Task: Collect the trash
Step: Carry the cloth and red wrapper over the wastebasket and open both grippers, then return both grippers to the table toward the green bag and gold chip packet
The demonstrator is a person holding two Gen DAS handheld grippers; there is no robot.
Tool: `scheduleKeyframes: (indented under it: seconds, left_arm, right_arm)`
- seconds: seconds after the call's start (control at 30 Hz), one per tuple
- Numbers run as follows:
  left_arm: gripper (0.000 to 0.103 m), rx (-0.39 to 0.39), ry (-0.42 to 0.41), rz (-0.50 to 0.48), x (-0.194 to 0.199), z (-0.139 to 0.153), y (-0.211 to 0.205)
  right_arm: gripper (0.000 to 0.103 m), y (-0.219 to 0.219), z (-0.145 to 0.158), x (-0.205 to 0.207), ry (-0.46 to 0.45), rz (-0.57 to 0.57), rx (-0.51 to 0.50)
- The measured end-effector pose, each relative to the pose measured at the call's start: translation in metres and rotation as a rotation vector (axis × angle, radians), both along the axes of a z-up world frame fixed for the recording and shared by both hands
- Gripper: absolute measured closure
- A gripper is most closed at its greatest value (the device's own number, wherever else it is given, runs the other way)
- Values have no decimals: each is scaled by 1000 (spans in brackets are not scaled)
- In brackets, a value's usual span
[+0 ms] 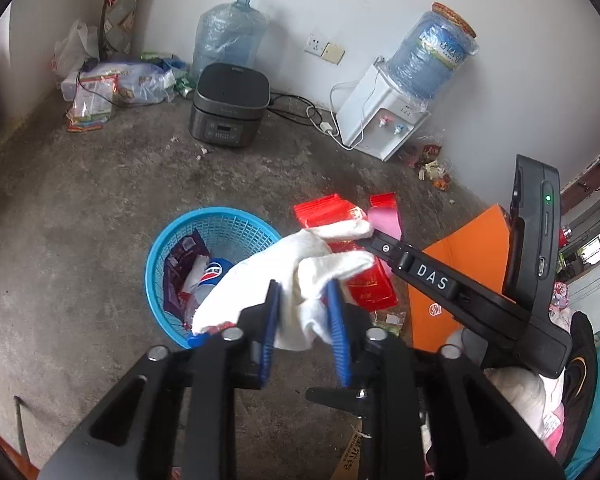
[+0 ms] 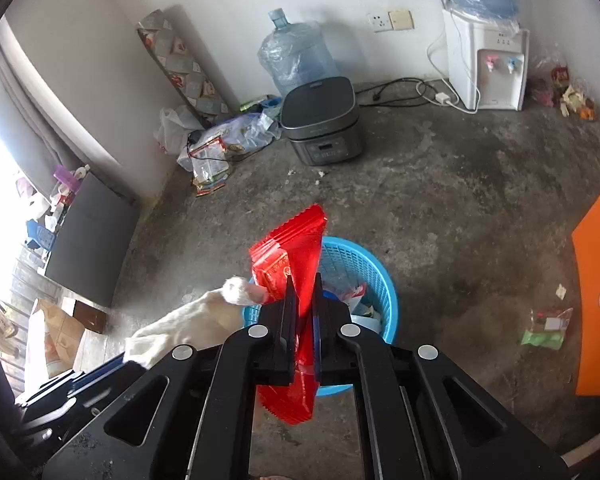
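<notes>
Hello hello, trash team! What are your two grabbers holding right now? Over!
Left gripper shut on white cloth. Right gripper shut on red wrapper, above blue basket. Cloth tip touches wrapper; nothing blocks the basket.

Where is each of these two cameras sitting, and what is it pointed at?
Left wrist: sits on the left gripper, looking down at its white cloth; the right gripper shows.
Right wrist: sits on the right gripper, looking down its red wrapper; the cloth intrudes.
Shared: blue basket, rice cooker, water dispenser.
</notes>
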State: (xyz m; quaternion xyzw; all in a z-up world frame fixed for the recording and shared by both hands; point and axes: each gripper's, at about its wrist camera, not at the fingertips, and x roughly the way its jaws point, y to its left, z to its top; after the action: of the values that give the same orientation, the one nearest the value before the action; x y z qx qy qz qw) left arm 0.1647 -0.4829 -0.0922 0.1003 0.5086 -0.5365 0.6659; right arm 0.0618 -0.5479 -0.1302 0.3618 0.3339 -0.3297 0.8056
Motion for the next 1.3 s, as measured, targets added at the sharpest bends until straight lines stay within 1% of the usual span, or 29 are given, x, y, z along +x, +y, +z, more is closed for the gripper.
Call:
scheduleKeyframes:
  seconds: [0.03, 0.07, 0.1, 0.17, 0.27, 0.33, 0.4, 0.47, 0.53, 0.6, 0.63, 0.67, 0.73, 0.8, 0.9, 0.97, 1.1, 1.3]
  left_arm:
    - [57, 9, 23, 19, 4, -11, -6]
    - [56, 20, 44, 33, 7, -20, -10]
    - [56, 37, 59, 42, 9, -27, -13]
    - [55, 39, 73, 51, 9, -32, -10]
    - [49, 24, 50, 43, 6, -26, -5]
    - [47, 9, 39, 49, 7, -19, 0]
    - [46, -10, 28, 63, 9, -8, 7]
    - [45, -34, 4, 79, 11, 7, 16]
    - [44, -68, -28, 91, 14, 25, 31]
    - [40, -106, -77, 103, 15, 46, 52]
    - [37, -126, -108, 112, 16, 57, 64]
    - [33, -142, -142, 124, 16, 68, 78]
    - [29, -163, -205, 164, 19, 89, 111]
    - [28, -177, -253, 236, 23, 107, 153]
    - [25, -198, -295, 363, 27, 127, 222]
    - [23, -201, -324, 449, 24, 134, 268]
    - [20, -183, -355, 605, 13, 139, 358]
    - [14, -145, -440, 833, -18, 146, 480]
  right_arm:
    - [79, -4, -10, 4, 15, 3, 21]
    - [69, -7, -18, 5, 36, 2, 35]
    - [68, -7, -22, 5, 44, 7, 38]
    - [67, -6, -25, 3, 49, 7, 39]
    - [66, -10, -24, -1, 25, -12, 61]
    - [66, -9, -19, -2, 14, -13, 52]
    - [65, -8, -15, -1, 2, -8, 44]
    - [61, -5, -12, -1, -11, -4, 35]
    - [60, 0, -8, 2, -31, 17, 27]
    - [57, 10, -1, 6, -54, 55, 9]
    - [55, 16, 6, 9, -73, 82, -9]
    - [50, 25, 15, 12, -96, 112, -37]
    - [42, 40, 33, 17, -137, 170, -103]
    - [39, 57, 51, 23, -178, 238, -152]
    - [37, 82, 69, 32, -216, 329, -194]
    - [36, 98, 78, 39, -228, 387, -209]
    - [35, 135, 91, 55, -241, 506, -209]
    - [34, 211, 106, 88, -258, 735, -191]
